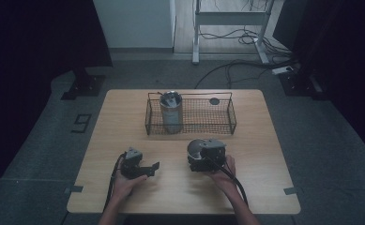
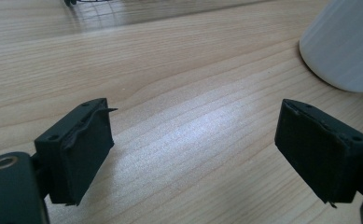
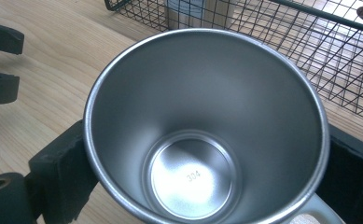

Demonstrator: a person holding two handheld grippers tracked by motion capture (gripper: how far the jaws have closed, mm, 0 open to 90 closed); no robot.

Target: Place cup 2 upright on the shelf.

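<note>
The right gripper (image 1: 200, 158) stood on the surface (image 1: 264, 187) a little right of centre, short of the wire basket (image 1: 227, 123), with its jaws closed on a stainless steel mug (image 3: 202, 126). In the right gripper view the black pads pressed the mug's outer wall from both sides, just below the rolled rim, and the mug's handle (image 3: 321, 212) showed at the lower right. The mug looked upright and empty; "304" was stamped on its floor.

Handling, as judged: thin steel, light, rigid and not fragile, but smooth and tapered, so the wall could slip upward through the pads. A hold high on the wall under the rim, as taken, appeared sound; the handle should stay clear of the pads.

The left gripper (image 1: 145, 168) rested near the front left of the surface, jaws open and holding nothing; its own view showed bare wood between the pads and the mug's pale outer wall (image 2: 345, 44) beyond.

Surroundings: the basket sat along the far edge, with a tall steel tumbler (image 1: 171, 111) standing in its left part and a small dark round object (image 1: 214, 101) by its far right rim. The basket's near wall lay between the mug and the basket floor, and any placement would need to clear it and the tumbler.
</note>
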